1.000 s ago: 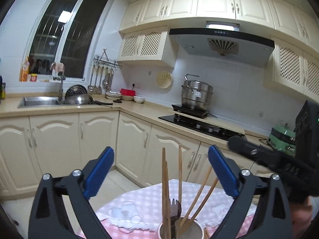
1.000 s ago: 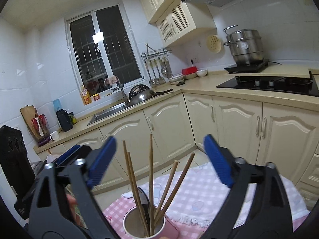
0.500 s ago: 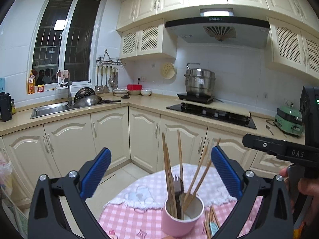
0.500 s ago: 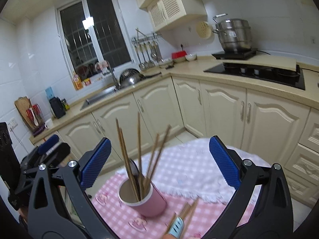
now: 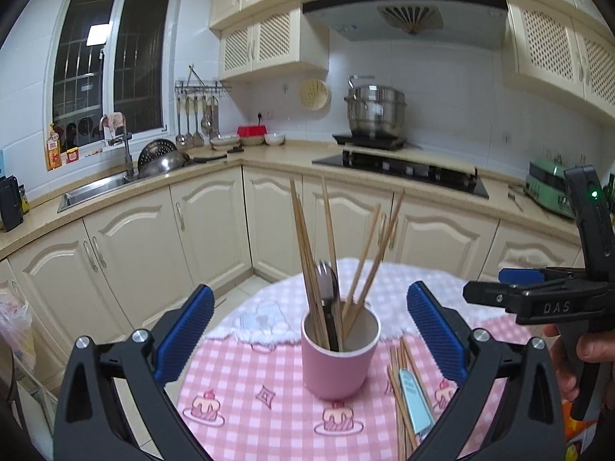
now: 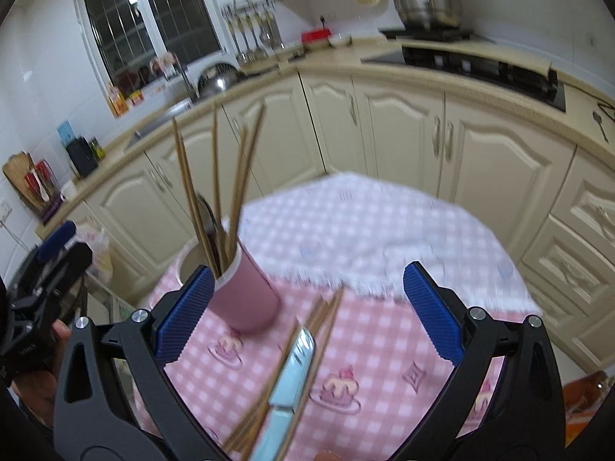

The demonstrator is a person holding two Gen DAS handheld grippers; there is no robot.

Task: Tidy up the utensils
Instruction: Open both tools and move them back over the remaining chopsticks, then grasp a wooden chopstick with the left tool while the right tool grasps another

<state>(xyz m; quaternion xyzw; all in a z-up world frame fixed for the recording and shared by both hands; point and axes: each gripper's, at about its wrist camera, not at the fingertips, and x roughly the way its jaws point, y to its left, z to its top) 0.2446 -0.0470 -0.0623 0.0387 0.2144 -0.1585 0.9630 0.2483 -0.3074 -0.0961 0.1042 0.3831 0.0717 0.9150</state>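
A pink cup (image 5: 339, 353) (image 6: 244, 294) stands on the pink checked tablecloth (image 5: 250, 399) (image 6: 388, 349), holding several wooden chopsticks (image 5: 307, 253) (image 6: 192, 184), a metal fork and a spoon (image 5: 326, 288). To the right of the cup lie loose chopsticks (image 5: 399, 388) (image 6: 319, 319) and a light blue knife (image 5: 414, 403) (image 6: 294, 365). My left gripper (image 5: 310, 334) is open, its jaws either side of the cup from behind. My right gripper (image 6: 307, 315) is open above the loose knife and chopsticks; it also shows at the right of the left wrist view, held by a hand (image 5: 592, 349).
The round table stands in a kitchen corner. Cream cabinets (image 5: 215, 230) and a counter with a sink (image 5: 96, 188), a hob (image 5: 399, 169) and a steel pot (image 5: 374, 109) run behind it. A plastic bag (image 5: 13, 330) hangs at the left.
Both grippers have pulled back and tilted down. The cup, cloth and loose utensils now show in full. The right gripper has shifted right, off the cup, over the knife.
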